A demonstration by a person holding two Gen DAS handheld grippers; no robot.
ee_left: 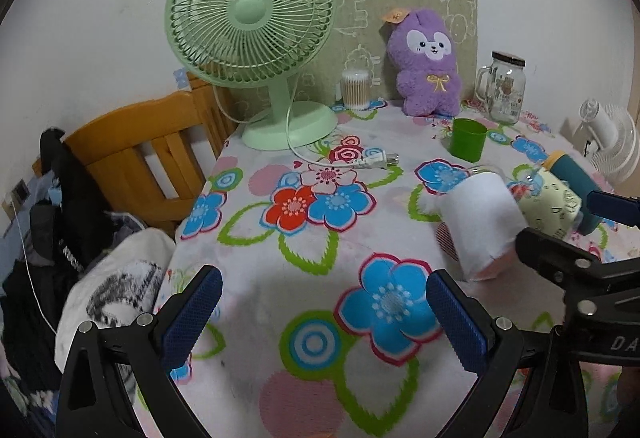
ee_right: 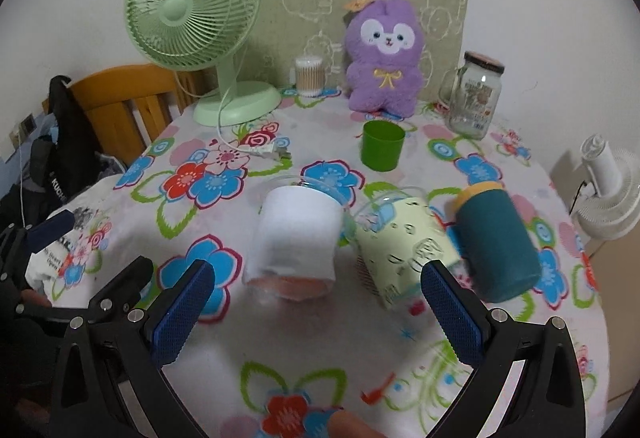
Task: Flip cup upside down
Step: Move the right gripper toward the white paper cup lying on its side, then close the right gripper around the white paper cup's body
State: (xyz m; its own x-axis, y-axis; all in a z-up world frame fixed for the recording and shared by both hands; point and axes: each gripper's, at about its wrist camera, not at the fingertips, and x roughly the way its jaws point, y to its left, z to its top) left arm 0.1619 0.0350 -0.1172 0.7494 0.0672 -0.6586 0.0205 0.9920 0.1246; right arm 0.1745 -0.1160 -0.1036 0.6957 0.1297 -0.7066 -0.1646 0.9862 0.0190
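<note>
Three cups stand in a row on the floral tablecloth in the right wrist view: a clear cup with a white sleeve (ee_right: 294,240), a clear cup with a pale yellow patterned sleeve (ee_right: 404,244), and a teal cup with a yellow rim (ee_right: 496,238). A small green cup (ee_right: 382,143) stands behind them, mouth up. My right gripper (ee_right: 318,312) is open and empty, just in front of the white and yellow cups. My left gripper (ee_left: 324,312) is open and empty, left of the white cup (ee_left: 484,217). The right gripper's fingers (ee_left: 560,258) reach in beside that cup.
A green desk fan (ee_right: 192,9) with its loose plug (ee_right: 268,151), a cotton-swab jar (ee_right: 308,75), a purple plush toy (ee_right: 384,57) and a glass jar mug (ee_right: 476,93) stand at the back. A wooden chair (ee_left: 152,153) is at left, a white fan (ee_right: 608,189) at right.
</note>
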